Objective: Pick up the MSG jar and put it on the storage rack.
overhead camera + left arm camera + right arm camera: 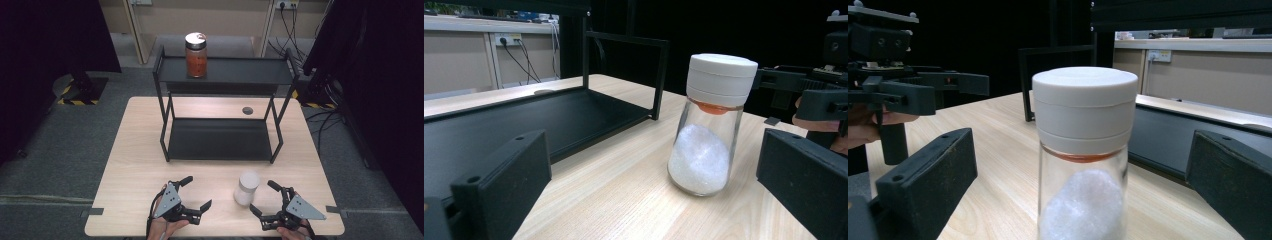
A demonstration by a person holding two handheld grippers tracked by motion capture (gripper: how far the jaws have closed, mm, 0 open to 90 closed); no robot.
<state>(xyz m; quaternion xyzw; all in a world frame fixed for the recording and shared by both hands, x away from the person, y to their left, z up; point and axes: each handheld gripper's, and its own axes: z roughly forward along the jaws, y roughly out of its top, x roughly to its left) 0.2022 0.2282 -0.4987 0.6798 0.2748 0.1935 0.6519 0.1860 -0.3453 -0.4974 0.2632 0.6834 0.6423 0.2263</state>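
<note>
A glass shaker with a white cap and white grains stands upright on the wooden table near its front edge. My right gripper is open just right of it, and in the right gripper view the shaker rises close between the spread jaws, touching neither. My left gripper is open to the shaker's left and holds nothing. In the left gripper view the shaker stands ahead and to the right, with the right gripper behind it. The left gripper is at the left in the right gripper view.
A black two-level rack stands at the table's middle and back. A jar of red contents sits on the left of its top shelf. The lower shelf is bare. A small dark disc lies behind the rack.
</note>
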